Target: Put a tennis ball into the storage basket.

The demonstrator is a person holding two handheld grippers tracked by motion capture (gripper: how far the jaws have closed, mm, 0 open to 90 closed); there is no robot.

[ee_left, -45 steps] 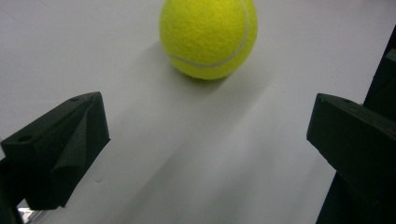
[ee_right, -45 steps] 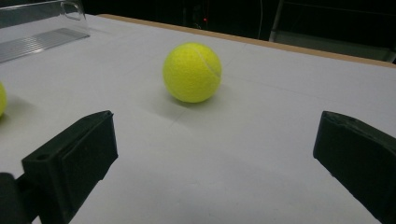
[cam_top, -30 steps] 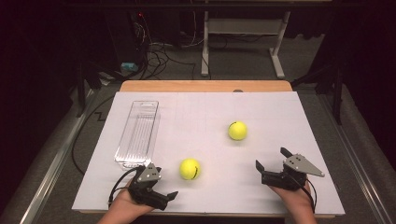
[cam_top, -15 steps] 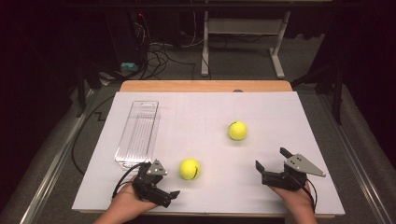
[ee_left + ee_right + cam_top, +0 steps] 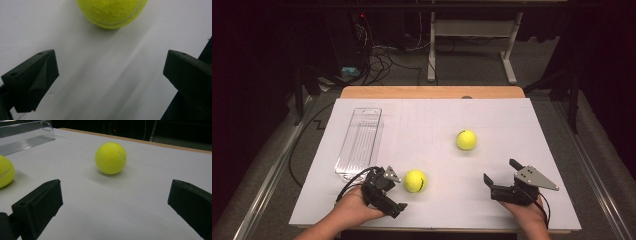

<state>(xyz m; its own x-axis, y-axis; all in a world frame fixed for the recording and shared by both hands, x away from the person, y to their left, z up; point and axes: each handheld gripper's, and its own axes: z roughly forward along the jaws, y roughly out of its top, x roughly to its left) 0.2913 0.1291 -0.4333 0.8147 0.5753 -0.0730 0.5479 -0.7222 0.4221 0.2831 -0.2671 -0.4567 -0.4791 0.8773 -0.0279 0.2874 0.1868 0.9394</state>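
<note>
Slightly lower and closer to the near edge than a second ago, the left gripper (image 5: 398, 190) gapes wide just beside the near tennis ball (image 5: 415, 181). Right gripper (image 5: 501, 172) is wide too, facing the far tennis ball (image 5: 466, 140); a clear plastic tray (image 5: 359, 144) lies far left.

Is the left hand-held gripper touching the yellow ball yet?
Apart. The left gripper view shows bare white table between the left hand-held gripper and the near ball.
</note>
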